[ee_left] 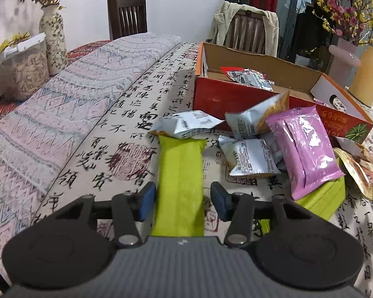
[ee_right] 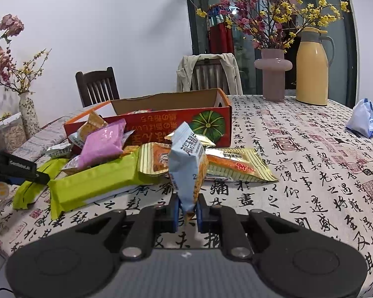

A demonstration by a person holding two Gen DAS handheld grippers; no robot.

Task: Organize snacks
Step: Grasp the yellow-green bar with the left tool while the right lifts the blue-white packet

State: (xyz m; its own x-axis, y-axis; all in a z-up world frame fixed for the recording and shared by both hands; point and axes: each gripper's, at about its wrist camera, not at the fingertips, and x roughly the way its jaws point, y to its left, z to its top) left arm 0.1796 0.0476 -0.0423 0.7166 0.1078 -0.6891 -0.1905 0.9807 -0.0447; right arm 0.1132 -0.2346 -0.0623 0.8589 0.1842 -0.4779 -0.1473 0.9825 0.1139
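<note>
A long green packet (ee_left: pixel 180 173) lies on the calligraphy tablecloth, running away between the blue pads of my left gripper (ee_left: pixel 182 202). The left pad touches its edge and a gap shows at the right pad, so the jaws are open around it. Beyond lie several pale blue snack bags (ee_left: pixel 186 124), a purple packet (ee_left: pixel 303 149) and the red cardboard box (ee_left: pixel 236 94) with one packet inside. My right gripper (ee_right: pixel 187 213) is shut on the lower end of a pale blue snack bag (ee_right: pixel 186 164), held upright above the table in front of the box (ee_right: pixel 161 121).
Yellow-orange packets (ee_right: pixel 236 164) and a second green packet (ee_right: pixel 94 181) lie by the box. A pink vase (ee_right: pixel 273 74), a yellow thermos (ee_right: pixel 312 67) and a crumpled blue-white bag (ee_right: pixel 364 119) stand to the right. A folded cloth (ee_left: pixel 62 99) and a seed container (ee_left: pixel 24 74) are on the left.
</note>
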